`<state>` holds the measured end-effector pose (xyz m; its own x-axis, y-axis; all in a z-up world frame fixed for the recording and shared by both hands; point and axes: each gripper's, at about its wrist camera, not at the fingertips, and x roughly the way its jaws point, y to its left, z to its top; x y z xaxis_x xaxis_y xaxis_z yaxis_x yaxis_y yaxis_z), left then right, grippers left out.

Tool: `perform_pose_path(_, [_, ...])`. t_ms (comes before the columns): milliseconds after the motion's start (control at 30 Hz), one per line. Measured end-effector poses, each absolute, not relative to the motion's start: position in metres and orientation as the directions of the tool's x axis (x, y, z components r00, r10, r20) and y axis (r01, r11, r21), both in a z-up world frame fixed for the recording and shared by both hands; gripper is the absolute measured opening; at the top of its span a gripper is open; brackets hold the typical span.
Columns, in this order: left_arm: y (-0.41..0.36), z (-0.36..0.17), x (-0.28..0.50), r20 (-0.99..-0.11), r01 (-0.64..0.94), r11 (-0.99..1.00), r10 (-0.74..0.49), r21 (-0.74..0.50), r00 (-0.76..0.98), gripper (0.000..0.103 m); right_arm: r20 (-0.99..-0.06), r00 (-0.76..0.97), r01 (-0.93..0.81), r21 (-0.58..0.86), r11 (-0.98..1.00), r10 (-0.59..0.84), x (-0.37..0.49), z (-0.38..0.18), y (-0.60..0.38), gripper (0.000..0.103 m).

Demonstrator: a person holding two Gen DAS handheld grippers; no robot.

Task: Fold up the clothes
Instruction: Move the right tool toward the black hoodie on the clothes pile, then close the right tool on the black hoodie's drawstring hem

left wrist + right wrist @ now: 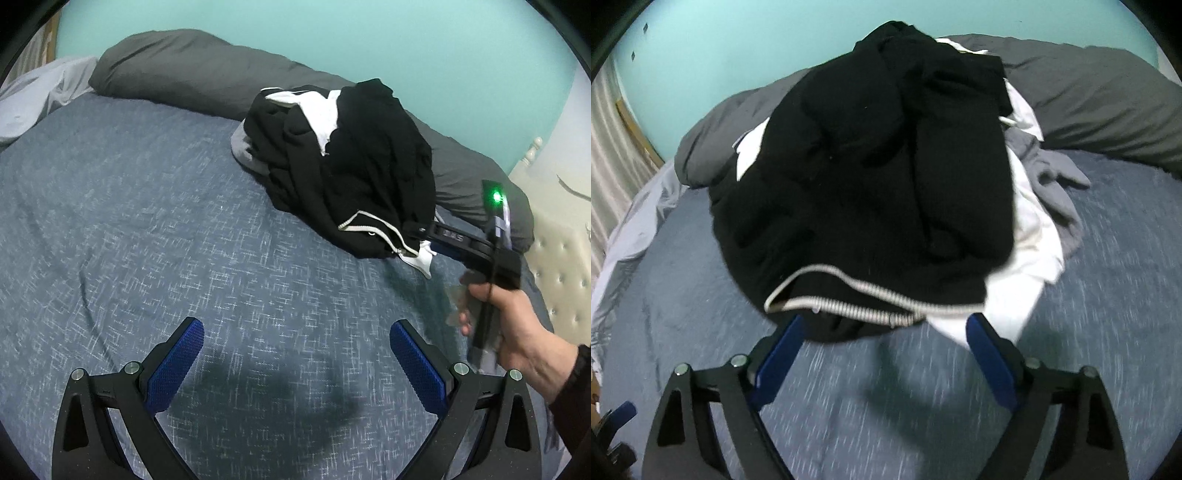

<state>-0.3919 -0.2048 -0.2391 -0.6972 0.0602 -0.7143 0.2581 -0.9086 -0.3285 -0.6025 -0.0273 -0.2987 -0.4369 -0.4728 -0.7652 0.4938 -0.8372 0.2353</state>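
A heap of clothes lies on the bed: a black zip garment (871, 177) on top, a white garment (1030, 236) under it, and a grey one (1052, 173) at the side. The black garment (354, 166) sits right of centre in the left wrist view. My right gripper (884, 325) is open, and the black hem with its pale zipper (849, 306) lies between its blue fingertips. A hand (517, 325) holds that right gripper (424, 240) at the heap's near edge. My left gripper (297, 326) hovers open over bare sheet, well short of the heap, with nothing in it.
The bed has a blue flecked sheet (147, 229). A dark grey duvet roll (177, 70) runs along the turquoise wall behind the heap. Pale crumpled bedding (33, 99) lies at the far left. A cream tufted headboard (561, 258) stands at the right.
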Motion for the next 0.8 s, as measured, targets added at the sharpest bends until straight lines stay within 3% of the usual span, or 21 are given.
perform_pose_path(67, [-0.209, -0.242, -0.389, -0.714, 0.269, -0.904, 0.055, -0.333, -0.698, 0.103, -0.777, -0.429, 0.503, 0.217, -0.837, -0.460, -0.612, -0.305, -0.038, 0.082])
perform_pose_path(133, [-0.211, -0.244, -0.384, -0.711, 0.273, -0.901, 0.053, -0.337, -0.701, 0.103, -0.787, -0.432, 0.507, 0.192, -0.840, -0.441, -0.619, -0.312, -0.047, 0.064])
perform_pose_path(267, [-0.215, -0.247, -0.374, -0.706, 0.282, -0.895, 0.050, -0.345, -0.707, 0.103, -0.786, -0.439, 0.511, 0.180, -0.841, -0.435, -0.629, -0.323, -0.058, 0.049])
perform_pose_path(333, [-0.218, -0.249, -0.370, -0.703, 0.286, -0.892, 0.048, -0.349, -0.710, 0.103, -0.777, -0.440, 0.524, 0.184, -0.832, -0.450, -0.630, -0.325, -0.063, 0.031])
perform_pose_path(433, [-0.221, -0.252, -0.362, -0.699, 0.293, -0.888, 0.045, -0.355, -0.714, 0.103, -0.770, -0.448, 0.537, 0.176, -0.825, -0.456, -0.629, -0.324, -0.065, 0.017])
perform_pose_path(533, [-0.224, -0.254, -0.355, -0.695, 0.299, -0.883, 0.042, -0.362, -0.718, 0.103, -0.756, -0.461, 0.543, 0.174, -0.822, -0.465, -0.626, -0.319, -0.062, 0.012])
perform_pose_path(800, [-0.210, -0.258, -0.314, -0.684, 0.313, -0.865, 0.047, -0.392, -0.728, 0.103, -0.674, -0.457, 0.617, 0.229, -0.753, -0.580, -0.582, -0.283, -0.036, 0.008])
